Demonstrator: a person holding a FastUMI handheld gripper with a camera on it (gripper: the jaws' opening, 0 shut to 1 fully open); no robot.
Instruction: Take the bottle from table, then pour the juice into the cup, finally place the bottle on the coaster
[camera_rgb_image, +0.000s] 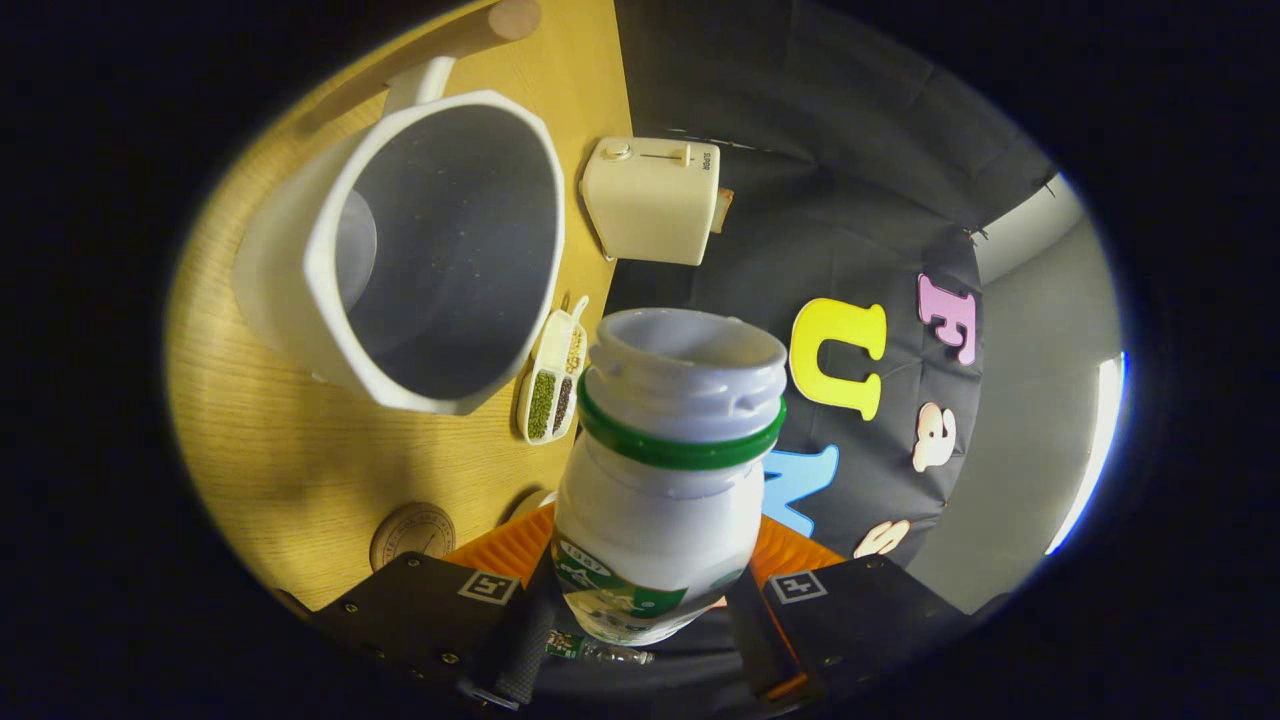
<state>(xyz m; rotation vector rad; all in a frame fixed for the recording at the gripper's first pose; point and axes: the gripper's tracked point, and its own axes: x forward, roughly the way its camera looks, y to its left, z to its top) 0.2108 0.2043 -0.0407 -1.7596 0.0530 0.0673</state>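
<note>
Both fingers (520, 640) of the gripper (640, 640) pinch the bottle (665, 480) (label unreadable) at lower centre, cup (420, 250) at upper left.

- Support: wooden table (300, 470), light grain finish.
- On it: white cup (400, 250); cream toaster (650, 200) at the far edge; divided dish of beans (552, 385) beside the cup; round coaster (412, 535) near the fingers.

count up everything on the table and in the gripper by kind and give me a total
Bottle, held between the gripper fingers: 1
Cup: 1
Toaster: 1
Divided dish of beans: 1
Round coaster: 1
Orange mat: 1
Wooden rod: 1
Total: 7
</note>
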